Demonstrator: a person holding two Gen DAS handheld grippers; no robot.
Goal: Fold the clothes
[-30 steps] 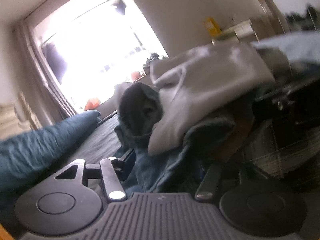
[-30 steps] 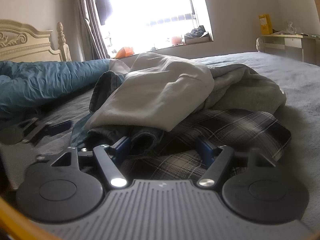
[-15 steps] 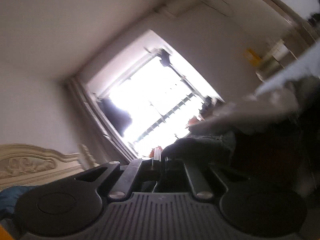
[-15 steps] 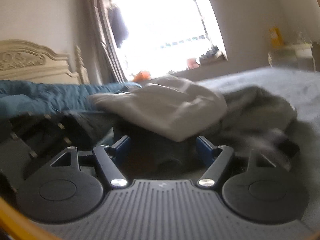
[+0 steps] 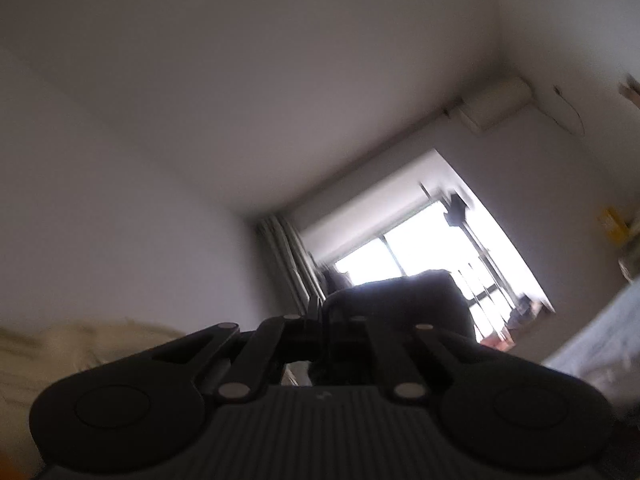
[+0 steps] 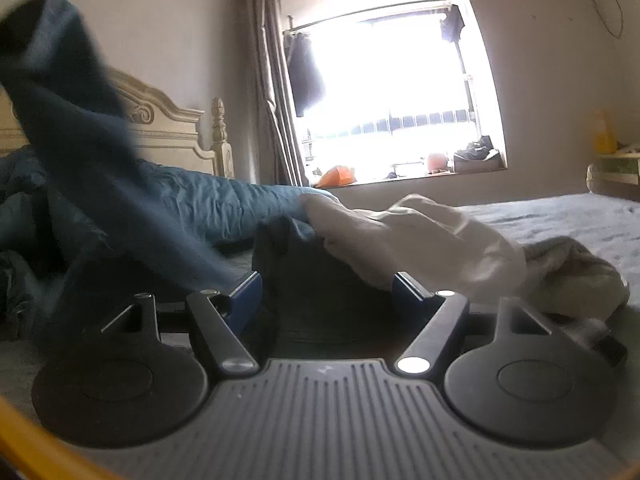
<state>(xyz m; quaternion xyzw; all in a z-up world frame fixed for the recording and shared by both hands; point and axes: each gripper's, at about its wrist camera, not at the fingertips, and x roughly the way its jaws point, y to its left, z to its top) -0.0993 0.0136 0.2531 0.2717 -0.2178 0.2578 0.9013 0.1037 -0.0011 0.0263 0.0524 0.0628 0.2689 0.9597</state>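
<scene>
Grey bed (image 6: 560, 220) under bright window (image 6: 392, 80); left tool (image 5: 322, 320) pinches dark cloth (image 5: 400, 300), right tool (image 6: 324, 292) spread.

No text, label, brand, number or sign can be read anywhere.

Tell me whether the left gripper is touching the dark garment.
Touching. The left wrist view shows the left gripper with its fingers closed on a fold of the dark garment, which rises just beyond them against the window.
</scene>
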